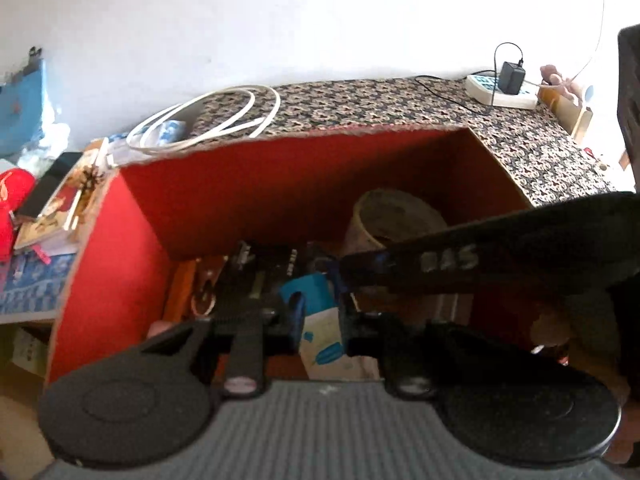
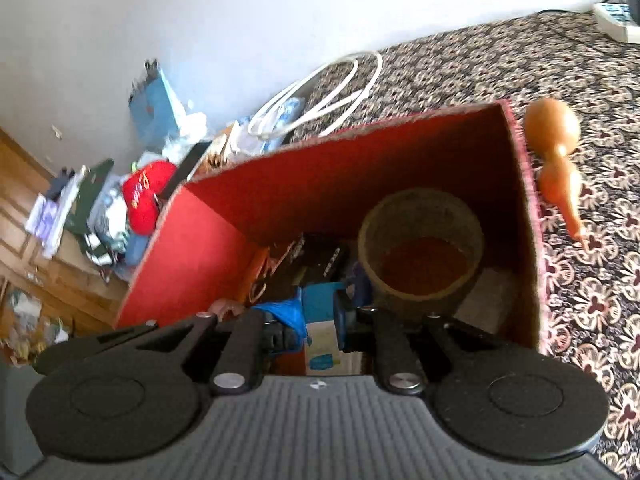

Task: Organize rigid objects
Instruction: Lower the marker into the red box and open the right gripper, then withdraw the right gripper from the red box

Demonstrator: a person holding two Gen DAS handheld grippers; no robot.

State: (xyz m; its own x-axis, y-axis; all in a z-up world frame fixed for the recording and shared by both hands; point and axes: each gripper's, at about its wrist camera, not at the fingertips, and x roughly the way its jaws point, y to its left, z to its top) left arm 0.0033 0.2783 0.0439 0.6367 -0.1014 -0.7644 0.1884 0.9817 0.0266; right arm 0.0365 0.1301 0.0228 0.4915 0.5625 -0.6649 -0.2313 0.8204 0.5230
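One patterned tablecloth, dark w/ pale floral motif, covers the surface; on it stands one open red box, cardboard edges showing, both wrist views looking down into it.

Inside box, counted: one round brownish pot at right, upright, mouth open; one white-and-blue carton near the front wall; approx. two dark flat items behind it at centre-left, too blurred to identify. Contents lie close together, exact contacts cannot be told.

Outside box: one orange gourd lies on the cloth just beside the box's right wall. One coil of white cable behind the box. One white power strip w/ one black adapter plugged in, far right rear. One red cap in the clutter left of the box.

Two grippers. Left gripper: jaws nearly together above the carton, nothing visibly grasped. Right gripper: clenched, empty, also over the box interior; its black body crosses the left wrist view at right.
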